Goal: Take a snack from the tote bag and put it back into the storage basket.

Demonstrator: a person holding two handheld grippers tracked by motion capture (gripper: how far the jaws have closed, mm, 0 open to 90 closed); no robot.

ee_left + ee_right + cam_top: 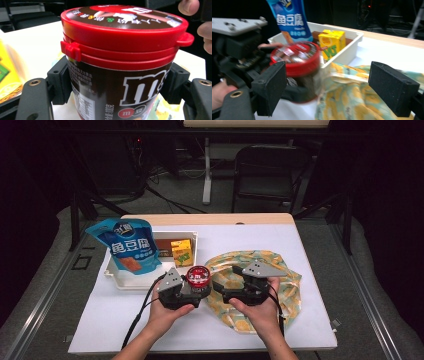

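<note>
A brown candy jar with a red lid stands upright at the near right corner of the white tray, by the edge of a yellow-green patterned cloth bag. My left gripper is shut on the jar's body, its black pads pressing on both sides below the lid. My right gripper is just to the right, over the bag and facing the jar. Its jaws stand wide open with nothing between them.
A white tray at the left holds a blue snack pouch, a yellow juice box and a brown pack. The bag lies crumpled on the white mat. A chair stands behind the table.
</note>
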